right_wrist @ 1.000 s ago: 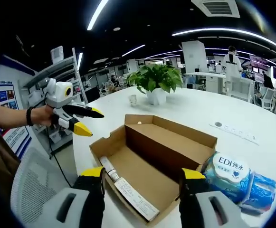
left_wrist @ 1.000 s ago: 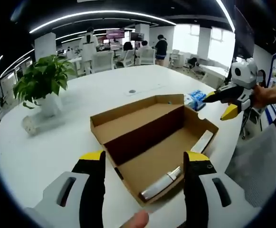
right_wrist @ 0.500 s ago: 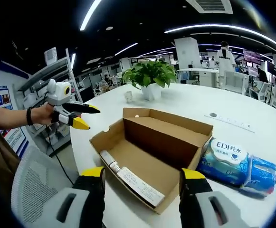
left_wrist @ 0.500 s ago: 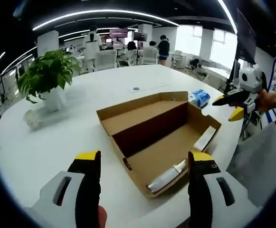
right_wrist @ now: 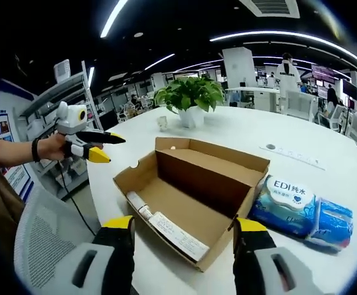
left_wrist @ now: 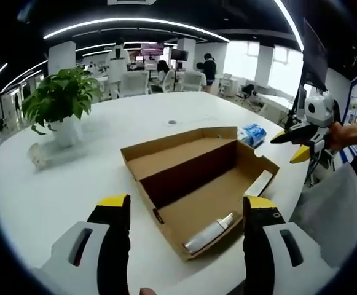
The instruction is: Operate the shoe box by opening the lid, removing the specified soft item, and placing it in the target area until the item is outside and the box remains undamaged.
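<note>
An open brown shoe box [left_wrist: 187,174] lies on the white table, its lid folded flat behind it. Inside lie a white rolled tube [left_wrist: 209,232] and a white paper strip [left_wrist: 261,183]. A blue wet-wipes pack [left_wrist: 252,134] rests on the table beyond the box. My left gripper [left_wrist: 185,204] hangs open short of the box's near corner. In the right gripper view the box [right_wrist: 209,179] sits ahead, the wipes pack [right_wrist: 301,206] to its right, and my right gripper [right_wrist: 184,224] is open and holding nothing. The left gripper [right_wrist: 101,147] shows at the left, the right gripper [left_wrist: 294,145] at the far right.
A potted plant [left_wrist: 58,104] and a small glass [left_wrist: 38,157] stand on the table [left_wrist: 55,196] left of the box. Grey mesh chairs [left_wrist: 329,215] [right_wrist: 43,246] sit at the table edge. People and desks are far behind.
Both views have drawn back a little from the box. The wipes pack now sits farther from my right jaw. Nothing was taken hold of.
</note>
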`<state>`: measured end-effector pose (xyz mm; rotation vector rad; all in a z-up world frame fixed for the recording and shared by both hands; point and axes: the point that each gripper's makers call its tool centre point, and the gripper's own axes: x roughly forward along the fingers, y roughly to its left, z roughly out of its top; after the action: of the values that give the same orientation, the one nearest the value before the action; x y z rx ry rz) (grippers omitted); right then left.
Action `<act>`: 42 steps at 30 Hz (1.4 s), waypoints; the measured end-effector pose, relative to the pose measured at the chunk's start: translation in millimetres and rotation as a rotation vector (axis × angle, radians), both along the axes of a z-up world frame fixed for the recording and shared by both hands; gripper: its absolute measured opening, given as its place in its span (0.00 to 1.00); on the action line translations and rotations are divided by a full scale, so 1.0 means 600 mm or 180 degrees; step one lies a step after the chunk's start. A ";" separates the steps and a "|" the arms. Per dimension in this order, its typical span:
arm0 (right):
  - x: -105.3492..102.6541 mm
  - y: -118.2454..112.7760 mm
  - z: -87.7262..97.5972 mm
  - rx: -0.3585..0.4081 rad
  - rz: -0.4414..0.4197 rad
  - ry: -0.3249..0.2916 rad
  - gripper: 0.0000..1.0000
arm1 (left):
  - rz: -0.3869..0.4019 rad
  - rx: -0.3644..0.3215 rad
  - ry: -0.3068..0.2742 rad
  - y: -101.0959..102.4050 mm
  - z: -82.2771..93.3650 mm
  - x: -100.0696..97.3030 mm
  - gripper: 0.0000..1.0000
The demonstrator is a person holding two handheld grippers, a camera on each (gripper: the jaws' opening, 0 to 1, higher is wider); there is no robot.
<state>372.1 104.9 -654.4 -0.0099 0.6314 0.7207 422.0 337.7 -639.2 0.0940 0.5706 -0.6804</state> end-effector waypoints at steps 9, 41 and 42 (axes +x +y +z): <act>-0.012 0.003 -0.008 -0.0124 0.0065 0.0023 0.65 | 0.0030 -0.0037 0.0051 0.012 -0.004 -0.012 0.74; 0.065 0.033 -0.083 -0.1773 0.1633 0.0189 0.69 | -0.0053 -0.0119 0.0163 0.003 -0.012 -0.060 0.77; 0.067 0.030 -0.092 -0.1886 0.1721 0.0185 0.70 | -0.0040 -0.0126 0.0162 0.005 -0.011 -0.061 0.77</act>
<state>412.1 123.0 -709.4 -0.7317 0.8933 1.0299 385.2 340.4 -645.7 0.0435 0.6055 -0.7076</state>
